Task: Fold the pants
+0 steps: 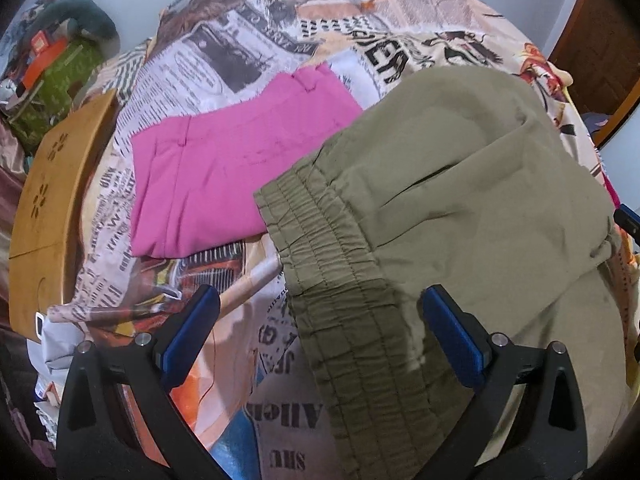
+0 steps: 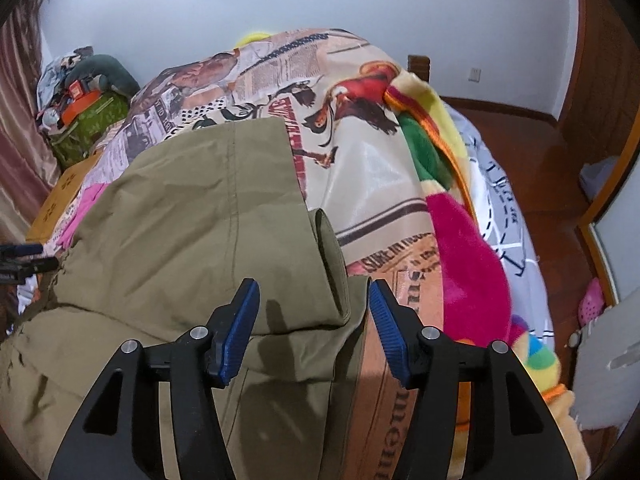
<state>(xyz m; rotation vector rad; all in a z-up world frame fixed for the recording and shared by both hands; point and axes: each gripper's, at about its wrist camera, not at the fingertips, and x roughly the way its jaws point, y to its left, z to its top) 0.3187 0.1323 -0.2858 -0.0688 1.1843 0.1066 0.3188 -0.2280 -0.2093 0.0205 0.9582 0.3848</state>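
Olive-green pants (image 1: 460,184) are spread on a newspaper-print bedspread (image 1: 248,60), partly folded over themselves, with the elastic waistband (image 1: 340,280) seen between the parted fingers of the left gripper (image 1: 320,304), which grips nothing. Folded pink pants (image 1: 224,168) are laid just beyond, overlapped at one corner by the olive fabric. The right gripper (image 2: 314,296) is held spread over a folded edge (image 2: 332,264) of the olive pants, nothing pinched, beside a multicoloured fleece blanket (image 2: 460,264).
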